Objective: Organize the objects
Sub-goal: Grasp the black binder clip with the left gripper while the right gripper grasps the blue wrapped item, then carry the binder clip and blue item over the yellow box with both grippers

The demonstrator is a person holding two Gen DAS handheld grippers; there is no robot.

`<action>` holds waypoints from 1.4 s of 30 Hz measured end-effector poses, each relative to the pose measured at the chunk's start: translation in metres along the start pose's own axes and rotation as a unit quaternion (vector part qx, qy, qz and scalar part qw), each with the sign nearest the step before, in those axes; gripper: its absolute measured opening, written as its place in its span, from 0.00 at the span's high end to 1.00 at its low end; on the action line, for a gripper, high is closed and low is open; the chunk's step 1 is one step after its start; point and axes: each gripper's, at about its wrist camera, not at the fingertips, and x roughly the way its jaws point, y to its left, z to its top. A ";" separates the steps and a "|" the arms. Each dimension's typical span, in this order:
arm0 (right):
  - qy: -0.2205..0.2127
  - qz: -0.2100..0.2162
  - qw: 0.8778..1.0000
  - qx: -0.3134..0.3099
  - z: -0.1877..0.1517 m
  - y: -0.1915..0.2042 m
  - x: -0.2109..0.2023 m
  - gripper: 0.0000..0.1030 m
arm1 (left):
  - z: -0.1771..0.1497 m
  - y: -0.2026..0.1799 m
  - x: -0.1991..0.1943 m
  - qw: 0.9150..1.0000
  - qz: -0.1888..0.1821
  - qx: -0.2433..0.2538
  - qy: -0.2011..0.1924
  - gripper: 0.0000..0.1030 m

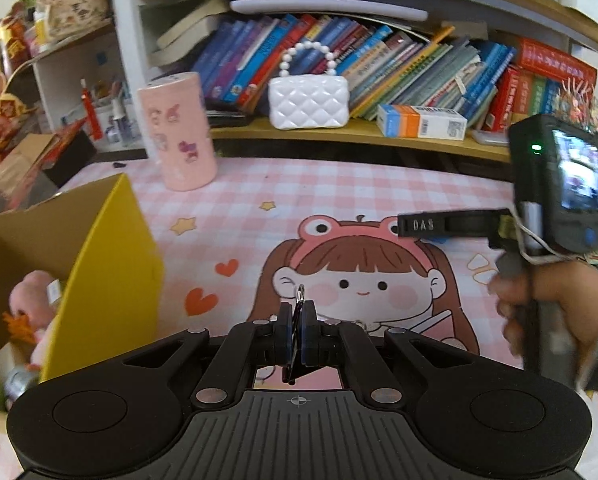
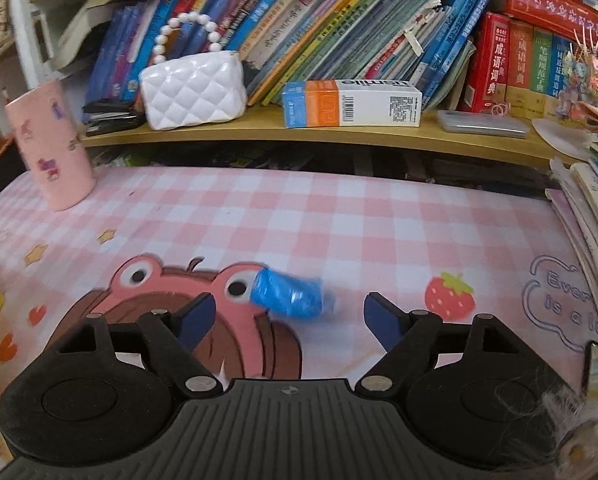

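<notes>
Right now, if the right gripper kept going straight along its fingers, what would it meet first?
Most likely the blue roll lying on the pink checked mat. The right gripper is open, and the roll sits just ahead of the gap, nearer one finger. Depth is unclear, so contact distance cannot be judged.

Both wrist cams: downward, same desk mat (image 1: 339, 184)

We saw the left claw (image 1: 297, 330) with its jaws pressed together on a thin metal ring (image 1: 300, 300), angled downward. The right claw (image 2: 289, 316) pointed downward too, its blue-padded jaws standing wide apart and touching nothing. In the left wrist view, a hand (image 1: 555, 304) gripped the right claw's handle, fingers wrapped around it.
</notes>
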 end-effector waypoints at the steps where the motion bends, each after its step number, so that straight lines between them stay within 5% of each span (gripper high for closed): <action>1: -0.001 -0.004 1.000 0.003 0.002 0.000 0.004 0.26 | 0.000 0.002 -0.002 1.000 0.001 -0.003 0.001 0.98; 3: 0.000 -0.015 1.000 0.011 0.005 -0.002 0.013 0.31 | 0.000 0.005 -0.006 1.000 0.002 -0.009 0.003 0.98; 6: 0.012 -0.012 0.999 0.035 0.006 -0.009 0.021 0.60 | 0.001 0.009 -0.012 1.000 0.006 -0.012 -0.002 0.98; 7: 0.007 -0.011 0.999 0.039 0.006 -0.011 0.020 0.61 | 0.002 0.010 -0.014 1.000 0.006 -0.013 -0.005 0.98; 26: -0.011 0.022 0.999 0.027 -0.040 0.013 -0.098 0.62 | -0.028 0.028 -0.057 0.999 -0.022 -0.018 -0.028 0.97; 42: 0.007 0.021 1.000 0.013 -0.110 0.086 -0.208 0.62 | -0.084 0.089 -0.104 0.996 -0.076 -0.027 -0.031 0.98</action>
